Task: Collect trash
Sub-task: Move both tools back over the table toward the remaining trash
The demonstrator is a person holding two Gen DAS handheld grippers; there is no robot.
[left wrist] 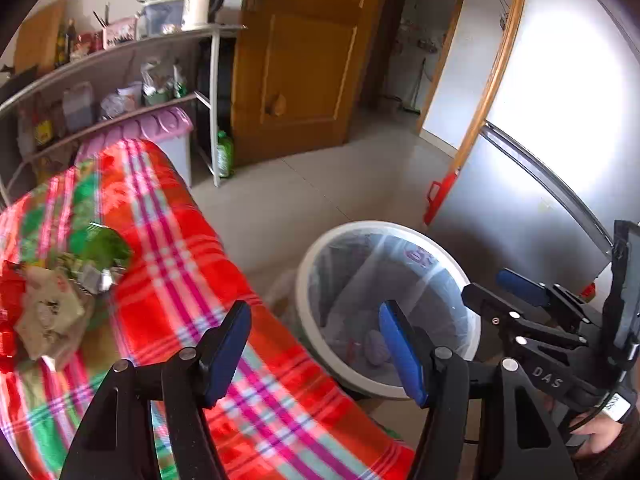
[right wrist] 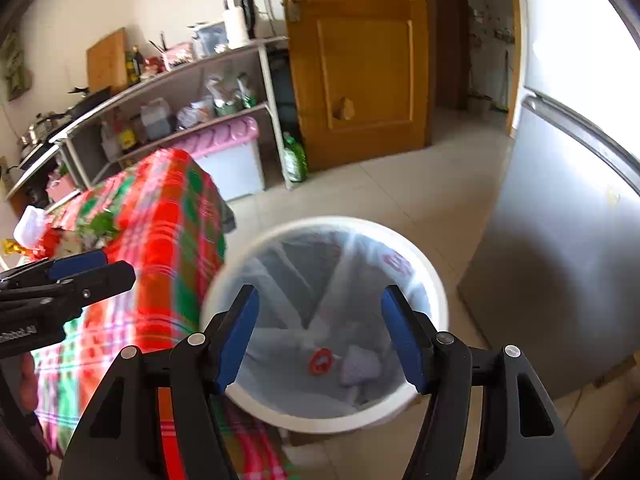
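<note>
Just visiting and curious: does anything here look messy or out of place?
Yes: a heap of crumpled wrappers lies on the plaid cloth rather than in the lined white bin beside it. Nothing looks spilled or broken.

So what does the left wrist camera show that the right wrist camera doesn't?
Only the left wrist view shows the crumpled wrappers lying close up on the plaid cloth, plus a red object beside the fridge. Only the right wrist view shows the red ring in the bin and pots at far left. Both show the lined white bin, the wooden door, the shelf, and both grippers open, holding nothing.
</note>
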